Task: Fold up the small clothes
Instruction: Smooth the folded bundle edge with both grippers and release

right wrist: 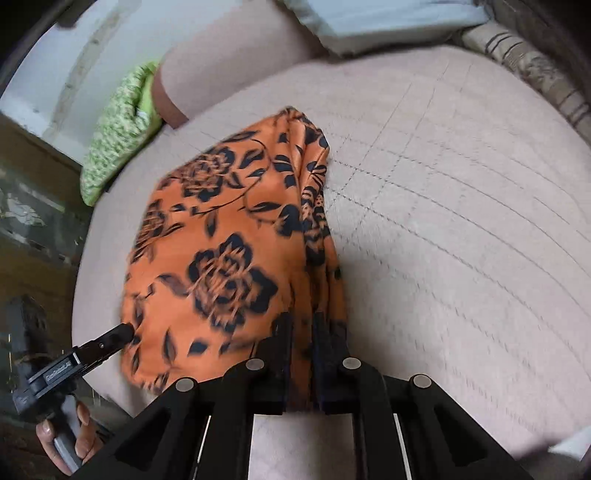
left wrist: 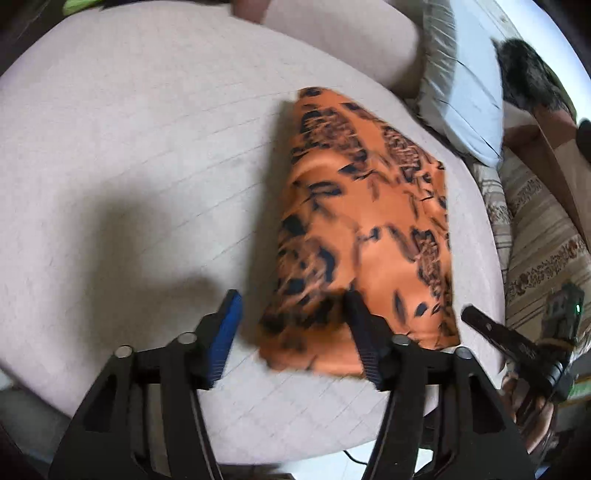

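An orange cloth with a black flower print [left wrist: 365, 221] lies folded on the pale quilted cushion [left wrist: 129, 147]. My left gripper [left wrist: 291, 310] is open, its right finger over the cloth's near left corner and its blue-padded left finger on bare cushion. In the right wrist view the same cloth [right wrist: 229, 251] is bunched into a ridge on its right side. My right gripper [right wrist: 301, 325] is shut on that bunched near edge. The right gripper also shows in the left wrist view [left wrist: 476, 317], and the left gripper shows in the right wrist view [right wrist: 125, 332] at the cloth's left corner.
A grey-white pillow [left wrist: 465, 96] and a patterned striped cover [left wrist: 539, 236] lie to the right of the cushion. A green patterned cloth [right wrist: 118, 129] sits at the far left edge. A pale bolster [left wrist: 340, 33] runs along the back. A dark wooden surface [right wrist: 33, 229] is at left.
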Demonstrator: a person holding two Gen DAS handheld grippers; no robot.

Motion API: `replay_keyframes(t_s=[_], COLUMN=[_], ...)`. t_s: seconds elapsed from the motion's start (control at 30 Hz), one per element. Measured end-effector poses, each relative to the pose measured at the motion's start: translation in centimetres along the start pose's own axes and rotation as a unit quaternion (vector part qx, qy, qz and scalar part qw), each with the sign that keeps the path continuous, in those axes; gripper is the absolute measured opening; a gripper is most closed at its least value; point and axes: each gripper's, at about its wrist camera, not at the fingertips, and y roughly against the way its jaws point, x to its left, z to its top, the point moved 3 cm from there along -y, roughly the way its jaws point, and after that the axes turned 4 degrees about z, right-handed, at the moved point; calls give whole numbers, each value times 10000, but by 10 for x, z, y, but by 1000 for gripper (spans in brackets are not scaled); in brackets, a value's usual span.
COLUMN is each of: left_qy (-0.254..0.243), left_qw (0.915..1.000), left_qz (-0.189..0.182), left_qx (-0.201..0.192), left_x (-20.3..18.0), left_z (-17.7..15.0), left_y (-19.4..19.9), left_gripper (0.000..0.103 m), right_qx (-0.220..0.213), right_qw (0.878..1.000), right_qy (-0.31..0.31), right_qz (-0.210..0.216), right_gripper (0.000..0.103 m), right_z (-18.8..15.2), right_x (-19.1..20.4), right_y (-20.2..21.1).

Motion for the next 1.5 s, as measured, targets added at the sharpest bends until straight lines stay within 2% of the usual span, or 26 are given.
replay_keyframes(t_s=[0.1, 0.2, 0.23, 0.27, 0.3, 0.33, 0.4, 0.47, 0.53, 0.6, 0.7, 0.8, 0.93, 1.07, 1.13, 1.27, 1.33, 1.43, 1.5], left_qy=[262, 122, 104, 65, 34, -24, -208, -311, -360, -394, -447, -564, -563, -428, -536, -794, -800, -751, -838], left_qw=[9994, 9993, 9995, 9996, 9996, 9995, 9992, 9991, 9990, 9989, 9986, 9978, 9978, 9986, 9976, 9947, 9943, 9944, 9919], left_qz=[-230, -354, -307, -279, -276, -296, -212, -37, 105, 80, 65, 220, 207, 146, 240, 561, 596, 540, 655], left_qx=[81, 32, -1, 2, -51, -123, -271, -277, -224, -257, -278, -270, -275, -274, -354, -345, -366, -509, -689], left_x=[6, -4, -7, -9, -11, -14, -16, -15, -14, -14, -13, -14, -14, -7, -8, -14, -15, -14, -16], left_z=[-4, -8, -9, -11, -12, -14, -18, -22, -22, -21, -22, -24, -23, -25, -31, -35, -35, -36, -41], left_y=[-9, -17, -19, -20, -17, -12, -4, -10, -20, -15, -16, -24, -21, -12, -10, -20, -20, -9, 1], left_gripper=[60, 59, 51, 44, 41, 35, 33, 33, 33, 33, 32, 33, 35, 39, 39, 42, 42, 42, 41], right_qx=[250, 503, 480, 449, 447, 473, 486, 464, 594, 609, 354, 726, 634, 598, 575, 719, 708, 670, 623], right_qw=[9988, 9981, 9983, 9983, 9982, 9980, 9977, 9982, 9974, 9964, 9991, 9958, 9968, 9965, 9962, 9953, 9958, 9960, 9956], right_qy=[-128, -76, -99, -194, -264, -309, -350, -266, -359, -559, -235, -550, -475, -540, -564, -622, -575, -581, -674], right_qz=[404, 341, 304, 307, 295, 276, 304, 285, 178, 211, 59, 125, 57, 237, 329, 200, 110, 123, 191], right_gripper=[31, 33, 33, 31, 16, 7, 5, 5, 5, 5, 5, 5, 5, 6, 8, 10, 10, 10, 10], right_z=[-13, -17, -16, -15, -14, -15, -17, -17, -17, -16, -9, -15, -12, -20, -25, -26, -26, -25, -26], right_x=[4, 7, 7, 4, 2, 0, -3, -5, -13, -17, -7, -22, -17, -18, -22, -25, -23, -21, -20], right_y=[-8, -28, -31, -32, -31, -28, -18, -14, -26, -28, -13, -39, -32, -23, -21, -30, -31, -29, -23])
